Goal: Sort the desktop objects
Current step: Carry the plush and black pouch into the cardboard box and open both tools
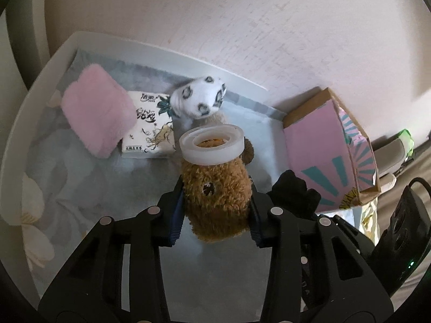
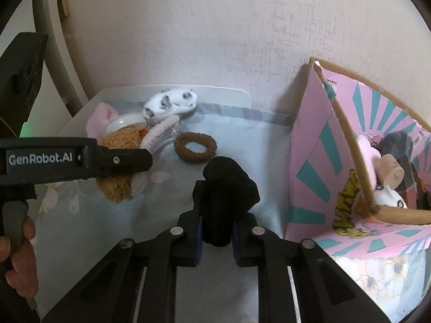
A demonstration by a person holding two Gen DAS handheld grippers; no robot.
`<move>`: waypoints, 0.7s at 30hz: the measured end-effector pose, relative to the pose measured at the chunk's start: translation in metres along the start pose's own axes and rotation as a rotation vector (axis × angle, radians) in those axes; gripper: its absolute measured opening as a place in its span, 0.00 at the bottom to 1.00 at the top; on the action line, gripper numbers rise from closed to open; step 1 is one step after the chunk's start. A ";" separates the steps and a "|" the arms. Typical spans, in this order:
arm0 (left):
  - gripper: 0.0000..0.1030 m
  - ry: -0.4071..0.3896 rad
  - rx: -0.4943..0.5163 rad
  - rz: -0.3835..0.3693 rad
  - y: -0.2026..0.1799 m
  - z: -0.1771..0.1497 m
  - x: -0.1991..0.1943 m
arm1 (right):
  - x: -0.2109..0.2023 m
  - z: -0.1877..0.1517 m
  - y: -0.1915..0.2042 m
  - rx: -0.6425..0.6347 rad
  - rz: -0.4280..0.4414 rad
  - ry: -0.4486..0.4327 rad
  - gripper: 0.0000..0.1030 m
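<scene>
Brown plush toy (image 1: pixel 218 202): clamped in the left claw (image 1: pixel 215 215) above the white tray (image 1: pixel 35 102). Black sock (image 2: pixel 226 196): gripped by the right claw (image 2: pixel 216 231), left of the pink box (image 2: pixel 317 161).

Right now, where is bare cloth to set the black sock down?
Free patch: cloth between the brown ring and the pink box. Crowded at the tray's back: pink plush, tissue pack, spotted sock.
</scene>
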State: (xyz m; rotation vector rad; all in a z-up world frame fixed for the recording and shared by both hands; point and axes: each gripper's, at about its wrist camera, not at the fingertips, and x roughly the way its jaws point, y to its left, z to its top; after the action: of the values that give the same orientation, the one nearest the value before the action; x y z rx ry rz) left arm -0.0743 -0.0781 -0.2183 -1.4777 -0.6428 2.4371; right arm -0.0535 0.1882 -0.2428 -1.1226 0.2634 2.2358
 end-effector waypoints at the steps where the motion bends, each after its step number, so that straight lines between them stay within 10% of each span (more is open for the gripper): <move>1: 0.35 -0.004 0.012 0.005 -0.003 0.000 -0.003 | -0.003 0.001 0.000 -0.003 0.003 -0.002 0.15; 21: 0.34 -0.144 0.253 0.026 -0.098 0.033 -0.081 | -0.095 0.041 -0.036 0.055 0.037 -0.113 0.15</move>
State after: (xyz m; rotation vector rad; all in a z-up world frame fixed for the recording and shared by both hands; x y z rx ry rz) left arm -0.0691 -0.0322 -0.0951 -1.2295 -0.3257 2.5503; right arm -0.0160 0.1935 -0.1403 -0.9662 0.2989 2.3015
